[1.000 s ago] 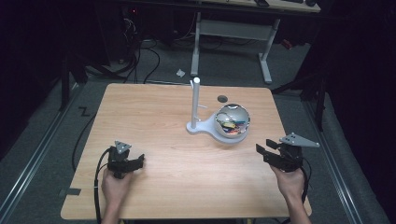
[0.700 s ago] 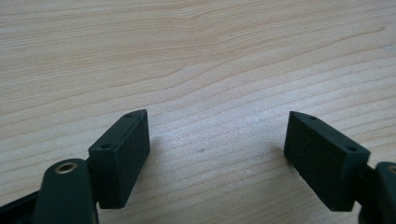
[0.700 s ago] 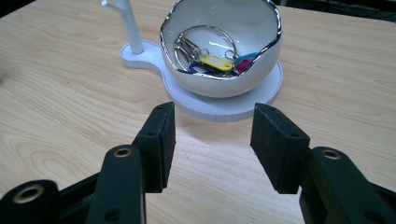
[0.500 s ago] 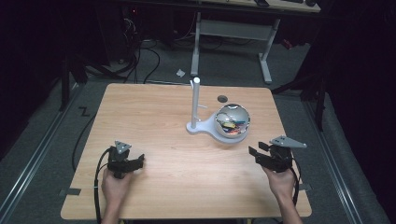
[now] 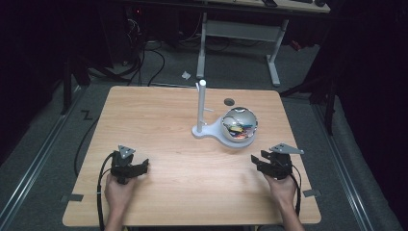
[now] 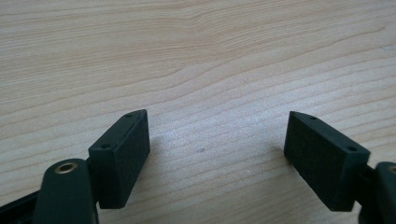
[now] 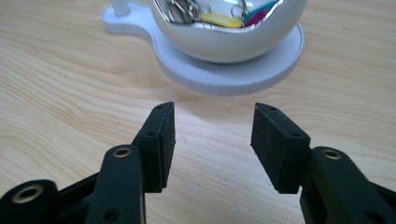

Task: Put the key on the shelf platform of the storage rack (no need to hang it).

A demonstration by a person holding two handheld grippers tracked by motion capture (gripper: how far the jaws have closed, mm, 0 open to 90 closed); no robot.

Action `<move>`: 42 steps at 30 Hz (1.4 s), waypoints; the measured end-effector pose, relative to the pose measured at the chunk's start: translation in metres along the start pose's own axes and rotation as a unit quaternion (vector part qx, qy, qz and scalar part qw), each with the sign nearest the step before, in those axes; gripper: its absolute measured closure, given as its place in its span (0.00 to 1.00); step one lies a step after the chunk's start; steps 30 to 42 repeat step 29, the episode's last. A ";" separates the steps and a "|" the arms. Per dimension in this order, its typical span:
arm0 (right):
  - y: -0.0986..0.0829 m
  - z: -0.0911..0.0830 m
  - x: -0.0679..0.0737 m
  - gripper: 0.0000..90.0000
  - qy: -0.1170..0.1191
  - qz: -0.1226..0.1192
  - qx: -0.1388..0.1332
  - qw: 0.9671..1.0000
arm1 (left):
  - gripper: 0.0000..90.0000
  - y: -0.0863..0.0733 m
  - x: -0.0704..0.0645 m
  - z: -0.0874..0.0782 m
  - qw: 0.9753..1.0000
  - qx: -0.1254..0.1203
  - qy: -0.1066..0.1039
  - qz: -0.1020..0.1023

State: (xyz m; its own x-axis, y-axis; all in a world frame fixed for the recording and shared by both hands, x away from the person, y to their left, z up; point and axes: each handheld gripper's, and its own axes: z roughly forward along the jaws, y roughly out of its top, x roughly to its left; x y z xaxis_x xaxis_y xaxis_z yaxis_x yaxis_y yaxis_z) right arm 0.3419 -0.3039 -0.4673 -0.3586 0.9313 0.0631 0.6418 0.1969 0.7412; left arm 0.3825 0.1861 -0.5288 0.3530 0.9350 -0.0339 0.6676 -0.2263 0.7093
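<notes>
Bowl (image 7: 233, 37): shiny, on a white stand (image 5: 208, 130); holds keys and coloured tags (yellow, pink, blue)
Left tongs (image 6: 217, 149): spread over bare worktop (image 5: 159, 120)
Right tongs (image 7: 212, 135): spread, near the stand

bowl (image 5: 239, 124) on stand base (image 5: 211, 131), table (image 5: 159, 115) centre-right | post (image 5: 201, 106) left of bowl

Right tool (image 7: 210, 140) is hovering low over the wooden table (image 7: 60, 93), jaws parted with bare wood showing between them. Just ahead, a shiny white bowl (image 7: 233, 37) is sitting on a round white base (image 7: 224, 77); yellow and pink tags and metal rings are showing in it. A white post foot (image 7: 122, 7) is rising from the base's far lobe.
</notes>
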 end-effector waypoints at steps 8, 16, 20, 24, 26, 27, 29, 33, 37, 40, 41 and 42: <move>-0.014 0.018 -0.003 0.55 -0.015 0.000 0.020 1.000 | 0.25 0.000 0.000 0.000 1.000 0.000 0.000 0.000; -0.022 0.029 -0.006 0.53 -0.026 0.011 0.023 0.999 | 0.25 0.000 0.000 0.000 1.000 0.000 0.000 0.000; -0.024 0.037 -0.004 0.51 -0.041 -0.002 0.038 0.998 | 0.25 0.000 0.000 0.000 1.000 0.000 0.000 0.000; -0.031 0.042 -0.004 0.48 -0.045 -0.008 0.030 0.999 | 0.25 0.000 0.000 0.000 1.000 0.000 0.000 0.000; -0.031 0.042 -0.004 0.48 -0.045 -0.008 0.029 0.999 | 0.25 0.000 0.000 0.000 1.000 0.000 0.000 0.000; -0.031 0.042 -0.004 0.48 -0.046 -0.008 0.030 0.998 | 0.25 0.000 0.000 0.000 1.000 0.000 0.000 0.000; -0.031 0.042 -0.004 0.48 -0.045 -0.008 0.029 0.999 | 0.25 0.000 0.000 0.000 1.000 0.000 0.000 0.000; -0.031 0.042 -0.004 0.48 -0.045 -0.008 0.029 0.999 | 0.25 0.000 0.000 0.000 1.000 0.000 0.000 0.000; -0.031 0.042 -0.004 0.48 -0.045 -0.008 0.029 0.999 | 0.25 0.000 0.000 0.000 1.000 0.000 0.000 0.000; -0.031 0.042 -0.004 0.48 -0.045 -0.008 0.029 0.999 | 0.25 0.000 0.000 0.000 1.000 0.000 0.000 0.000; -0.031 0.042 -0.004 0.48 -0.045 -0.008 0.029 0.999 | 0.25 0.000 0.000 0.000 1.000 0.000 0.000 0.000; -0.031 0.042 -0.004 0.48 -0.045 -0.008 0.029 0.999 | 0.25 0.000 0.000 0.000 1.000 0.000 0.000 0.000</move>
